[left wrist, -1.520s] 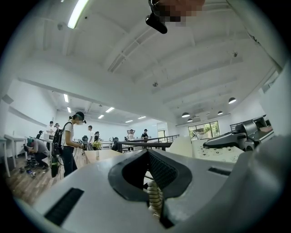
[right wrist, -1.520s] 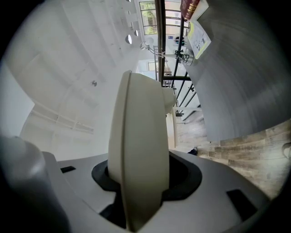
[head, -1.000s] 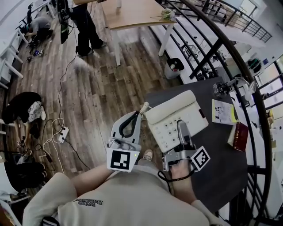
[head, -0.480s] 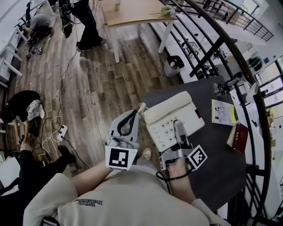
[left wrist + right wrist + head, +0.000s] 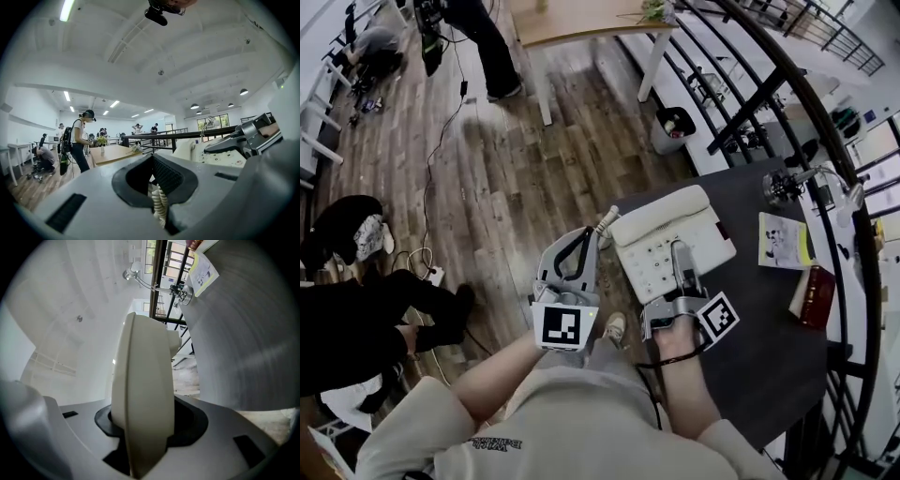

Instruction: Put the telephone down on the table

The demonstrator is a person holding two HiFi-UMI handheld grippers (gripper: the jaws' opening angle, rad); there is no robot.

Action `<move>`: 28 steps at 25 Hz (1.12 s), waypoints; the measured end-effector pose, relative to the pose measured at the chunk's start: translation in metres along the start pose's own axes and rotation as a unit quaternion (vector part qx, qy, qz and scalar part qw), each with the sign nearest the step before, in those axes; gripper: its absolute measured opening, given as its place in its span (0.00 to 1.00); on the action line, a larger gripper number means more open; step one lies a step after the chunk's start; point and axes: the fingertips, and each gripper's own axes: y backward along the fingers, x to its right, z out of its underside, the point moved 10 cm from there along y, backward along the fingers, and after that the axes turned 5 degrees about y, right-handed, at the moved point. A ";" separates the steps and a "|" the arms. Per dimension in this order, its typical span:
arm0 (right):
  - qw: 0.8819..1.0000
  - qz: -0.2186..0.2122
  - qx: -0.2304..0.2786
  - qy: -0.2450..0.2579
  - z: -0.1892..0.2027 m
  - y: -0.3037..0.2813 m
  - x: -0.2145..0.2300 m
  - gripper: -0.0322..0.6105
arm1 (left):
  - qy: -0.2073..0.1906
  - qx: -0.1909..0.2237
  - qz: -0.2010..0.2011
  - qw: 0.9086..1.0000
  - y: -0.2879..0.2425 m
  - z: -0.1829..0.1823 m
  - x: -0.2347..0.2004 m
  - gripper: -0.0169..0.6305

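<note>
A cream telephone [image 5: 670, 242] with a keypad hangs over the near left corner of the dark round table [image 5: 759, 356]; I cannot tell whether it touches the top. My right gripper [image 5: 680, 251] is shut on the telephone's body, whose edge [image 5: 143, 394] fills the space between the jaws in the right gripper view. My left gripper [image 5: 586, 246] is beside the phone's left side, off the table edge. It is shut on the coiled telephone cord [image 5: 158, 202], which runs down between its pads. In the left gripper view the telephone [image 5: 220, 152] lies to the right.
On the table beyond the phone lie a yellow-white booklet [image 5: 783, 239] and a red-brown book [image 5: 816, 295], with a metal lamp [image 5: 787, 183] at the far edge. A black railing [image 5: 769, 84] curves round the table. A person in black [image 5: 375, 319] is on the wooden floor at left.
Both grippers have sunk with the telephone and cord towards the dark table. A person in black has come in on the floor at the left.
</note>
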 end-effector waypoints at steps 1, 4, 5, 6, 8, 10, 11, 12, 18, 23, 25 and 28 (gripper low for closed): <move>1.000 0.007 0.004 0.003 -0.002 -0.007 0.007 0.36 | 0.001 -0.005 -0.002 1.000 -0.007 0.009 -0.002 0.03; 1.000 0.020 0.019 0.003 -0.006 -0.031 0.027 0.35 | 0.017 -0.021 -0.005 1.000 -0.033 0.035 -0.006 0.03; 0.999 0.022 0.026 0.004 -0.007 -0.039 0.034 0.35 | 0.020 -0.018 0.000 1.000 -0.042 0.044 -0.007 0.03; 0.999 0.022 0.035 0.006 -0.008 -0.046 0.041 0.35 | 0.021 -0.010 0.008 1.000 -0.050 0.051 -0.009 0.03; 0.998 0.020 0.052 0.009 -0.007 -0.058 0.056 0.35 | 0.018 -0.009 0.017 1.000 -0.063 0.067 -0.011 0.03; 0.998 0.018 0.065 0.003 -0.004 -0.068 0.071 0.35 | 0.022 -0.027 0.012 0.999 -0.074 0.084 -0.014 0.03; 0.997 0.018 0.071 0.000 -0.003 -0.071 0.079 0.35 | 0.027 -0.036 0.009 0.999 -0.078 0.092 -0.015 0.03; 0.997 0.018 0.077 -0.002 -0.003 -0.074 0.086 0.35 | 0.031 -0.044 0.006 0.999 -0.082 0.099 -0.016 0.03; 0.996 0.022 0.085 0.015 -0.006 -0.091 0.129 0.35 | 0.028 -0.077 0.008 0.997 -0.109 0.143 -0.021 0.03; 0.996 0.043 0.079 0.018 -0.002 -0.097 0.154 0.35 | 0.017 -0.127 0.026 0.991 -0.124 0.179 -0.015 0.03; 0.995 0.053 0.079 0.021 -0.001 -0.097 0.162 0.35 | 0.017 -0.140 0.028 0.990 -0.127 0.188 -0.012 0.03; 0.994 0.072 0.077 0.026 0.001 -0.099 0.170 0.35 | 0.021 -0.155 0.031 0.987 -0.132 0.197 -0.008 0.03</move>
